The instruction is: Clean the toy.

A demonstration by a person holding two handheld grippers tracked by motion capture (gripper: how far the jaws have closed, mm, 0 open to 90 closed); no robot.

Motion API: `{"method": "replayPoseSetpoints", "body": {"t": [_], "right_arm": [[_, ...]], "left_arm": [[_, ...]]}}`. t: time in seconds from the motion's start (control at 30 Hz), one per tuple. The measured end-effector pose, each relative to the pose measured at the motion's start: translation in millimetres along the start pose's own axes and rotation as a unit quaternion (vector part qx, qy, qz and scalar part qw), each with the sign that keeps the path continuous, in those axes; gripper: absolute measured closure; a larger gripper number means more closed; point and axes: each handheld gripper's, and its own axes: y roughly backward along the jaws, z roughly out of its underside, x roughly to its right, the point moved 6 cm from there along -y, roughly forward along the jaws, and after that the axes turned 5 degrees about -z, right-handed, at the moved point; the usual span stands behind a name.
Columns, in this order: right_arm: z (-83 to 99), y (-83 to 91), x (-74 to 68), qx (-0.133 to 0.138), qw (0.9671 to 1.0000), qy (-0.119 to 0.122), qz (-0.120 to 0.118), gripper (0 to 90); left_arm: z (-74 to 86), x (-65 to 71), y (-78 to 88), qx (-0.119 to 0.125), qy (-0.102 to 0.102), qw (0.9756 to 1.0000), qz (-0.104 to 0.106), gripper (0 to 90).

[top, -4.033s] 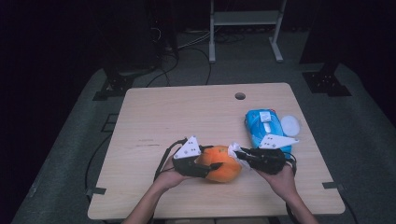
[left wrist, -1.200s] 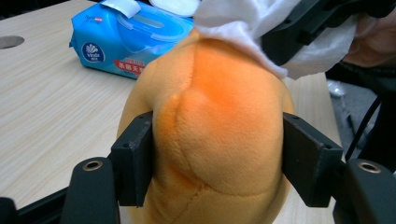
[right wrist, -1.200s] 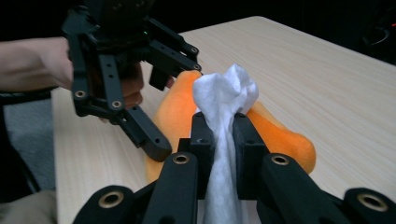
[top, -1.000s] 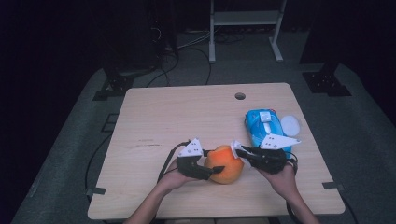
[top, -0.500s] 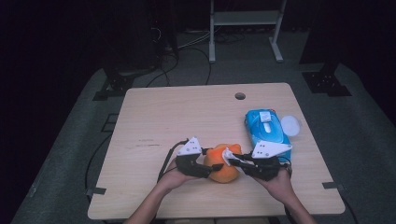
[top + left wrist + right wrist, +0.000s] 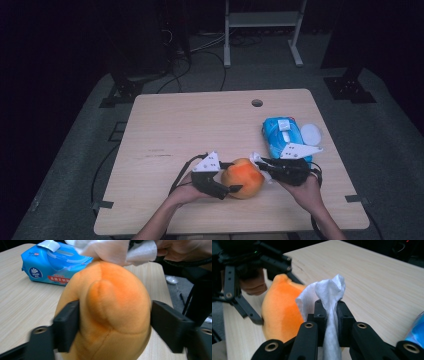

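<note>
An orange plush fruit (image 6: 242,177) rests on the wooden table (image 6: 200,130) near its front edge. My left gripper (image 6: 227,177) holds the plush fruit (image 6: 107,310) from the left. Its jaws have just been opening, but the pads still press its sides. My right gripper (image 6: 261,164) comes in from the right, shut on a crumpled white wipe (image 6: 329,290). The wipe (image 6: 115,250) touches the far top of the plush fruit (image 6: 279,312).
A blue pack of wet wipes (image 6: 282,137) lies behind my right gripper, its flap lifted. A small white round disc (image 6: 311,134) sits beside it near the right edge. A round cable hole (image 6: 257,103) is at the table's far side.
Half a second ago my right gripper with the wipe reached farther left over the plush; now it has drawn back to the right. My left gripper stays in place with wider jaws.
</note>
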Motion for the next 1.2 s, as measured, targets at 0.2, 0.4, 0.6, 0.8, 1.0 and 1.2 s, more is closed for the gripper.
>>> {"method": "replayPoseSetpoints", "body": {"t": [0.2, 0.4, 0.6, 0.8, 1.0, 1.2], "right_arm": [[-0.3, 1.4, -0.6, -0.006, 0.9997, -0.011, -0.019, 80.3], [-10.2, -2.9, -20.6, 0.004, 0.999, 0.001, -0.045, 80.3], [-18.4, -15.5, -47.3, -0.005, 0.9973, 0.039, -0.061, 80.3], [-9.4, -8.5, -22.5, -0.016, 0.9994, 0.014, -0.028, 80.2], [0.4, -0.8, -7.8, -0.023, 0.9994, -0.01, -0.025, 80.3], [-7.2, -10.6, -30.2, -0.015, 0.9984, 0.006, -0.053, 80.3]], "left_arm": [[4.5, 1.1, -5.6, -0.006, 0.006, 1.0, 0.0, 24.5], [2.9, 8.0, -10.3, -0.008, -0.004, 0.9999, -0.005, 29.3], [2.8, 21.0, -14.9, -0.019, -0.047, 0.9987, -0.008, 29.5], [4.3, 21.5, -14.5, -0.018, -0.053, 0.9984, -0.003, 30.2], [3.3, 26.0, -18.0, -0.018, -0.071, 0.9973, -0.002, 30.3], [3.1, 35.2, -20.4, -0.031, -0.109, 0.9935, -0.003, 30.0]]}}
